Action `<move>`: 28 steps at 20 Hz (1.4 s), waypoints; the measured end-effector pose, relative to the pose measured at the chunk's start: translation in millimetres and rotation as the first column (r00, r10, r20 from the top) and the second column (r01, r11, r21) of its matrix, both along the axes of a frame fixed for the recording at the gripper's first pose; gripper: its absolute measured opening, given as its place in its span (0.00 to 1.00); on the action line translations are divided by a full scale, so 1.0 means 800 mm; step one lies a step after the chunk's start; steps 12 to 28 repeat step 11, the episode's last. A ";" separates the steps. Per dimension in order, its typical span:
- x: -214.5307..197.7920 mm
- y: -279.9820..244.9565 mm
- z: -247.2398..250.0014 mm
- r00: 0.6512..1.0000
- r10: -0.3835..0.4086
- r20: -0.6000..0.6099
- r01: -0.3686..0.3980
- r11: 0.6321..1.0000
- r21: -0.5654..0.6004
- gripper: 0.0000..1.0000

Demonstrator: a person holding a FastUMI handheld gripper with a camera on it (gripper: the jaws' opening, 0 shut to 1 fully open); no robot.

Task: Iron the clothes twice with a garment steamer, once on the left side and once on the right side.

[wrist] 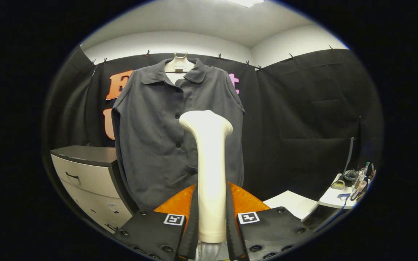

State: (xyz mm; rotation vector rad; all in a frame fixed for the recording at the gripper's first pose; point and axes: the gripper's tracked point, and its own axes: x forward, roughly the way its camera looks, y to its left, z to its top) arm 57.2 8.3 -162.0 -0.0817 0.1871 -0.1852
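A dark grey buttoned shirt (158, 137) hangs on a pale hanger form (179, 64) against the booth's black wall, straight ahead of me. My gripper (211, 217) is shut on the handle of a cream garment steamer (209, 159), with both fingers pressing on its sides. The steamer stands upright between the fingers. Its flared head (206, 122) is in front of the shirt's button line, a little right of centre. Whether the head touches the cloth is unclear. The steamer hides the lower middle of the shirt.
A cabinet with drawers (85, 174) and a dark top stands to the left of the shirt. To the right are a white table (291, 203) and a small white shelf (339, 194) holding several small tools and bottles.
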 end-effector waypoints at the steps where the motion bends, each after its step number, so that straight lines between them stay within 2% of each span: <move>1: 0.002 0.001 0.000 1.000 0.001 0.000 -0.001 1.000 -0.001 0.40; 28: -0.001 0.001 -0.004 1.000 -0.001 -0.007 0.001 1.000 0.009 0.40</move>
